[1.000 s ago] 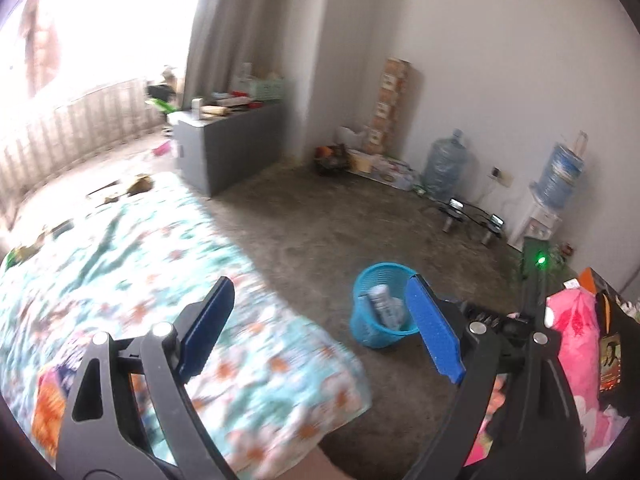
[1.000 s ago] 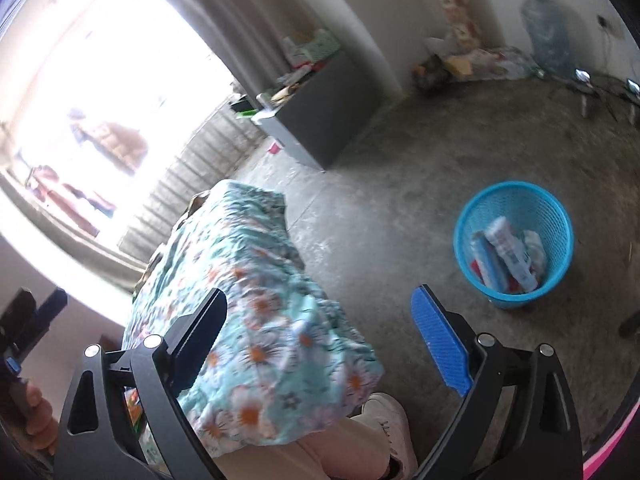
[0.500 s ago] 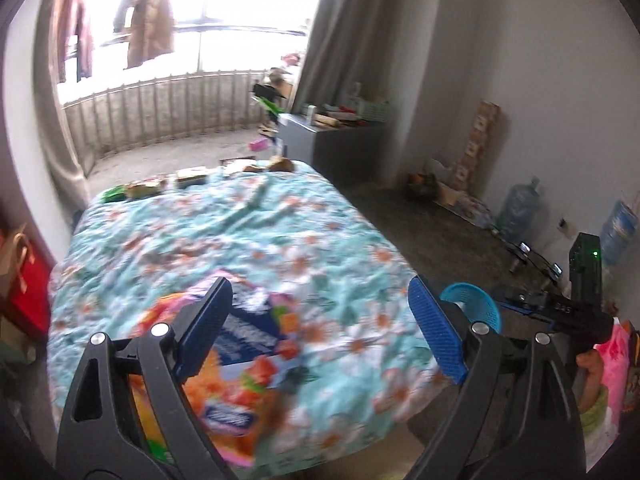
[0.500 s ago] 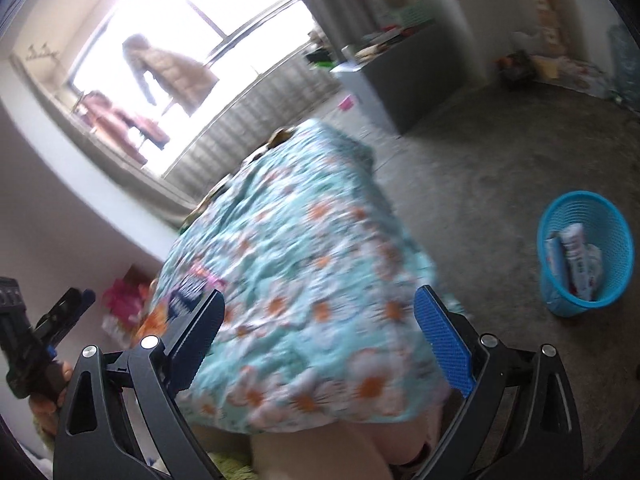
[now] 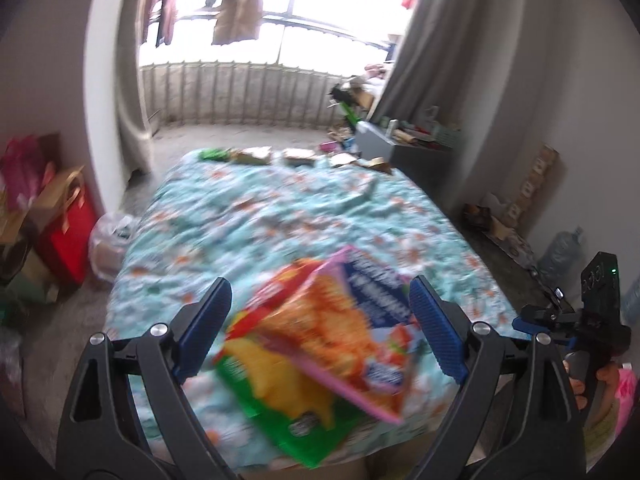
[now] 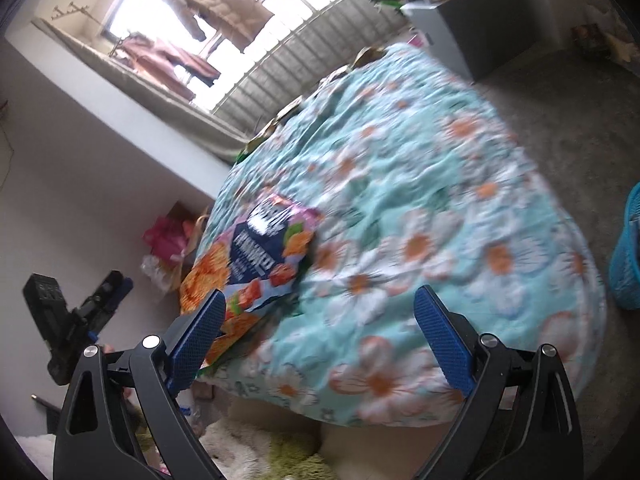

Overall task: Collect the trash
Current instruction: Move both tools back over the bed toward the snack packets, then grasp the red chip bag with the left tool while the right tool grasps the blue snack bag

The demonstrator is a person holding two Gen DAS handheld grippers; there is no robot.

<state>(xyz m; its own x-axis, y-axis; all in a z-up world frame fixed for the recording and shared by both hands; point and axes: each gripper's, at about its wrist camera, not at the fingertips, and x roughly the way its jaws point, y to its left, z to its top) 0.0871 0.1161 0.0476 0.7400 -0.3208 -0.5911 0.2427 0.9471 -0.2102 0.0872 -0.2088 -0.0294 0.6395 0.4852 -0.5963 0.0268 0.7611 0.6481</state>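
A crumpled snack bag (image 5: pixel 320 344), orange, pink, blue and green, lies on the near corner of a bed with a teal floral cover (image 5: pixel 280 224). My left gripper (image 5: pixel 320 336) hovers just above it, open, the bag showing between its blue pads without touching them. In the right wrist view the same snack bag (image 6: pixel 260 256) lies on the bed's left side, and my right gripper (image 6: pixel 320 340) is open over the bed's near edge, to the right of the bag. The blue trash basket (image 6: pixel 628 256) shows at the right edge of that view.
More wrappers and scraps (image 5: pixel 296 156) lie along the bed's far edge. A grey cabinet (image 5: pixel 404 152) stands at the back right, bags and a red box (image 5: pixel 60 236) on the floor at the left. Water bottles (image 5: pixel 560 252) stand by the right wall.
Both views have swung left from the floor and blue basket onto the bed. The snack bag now lies between my left gripper's pads. Both grippers stay open.
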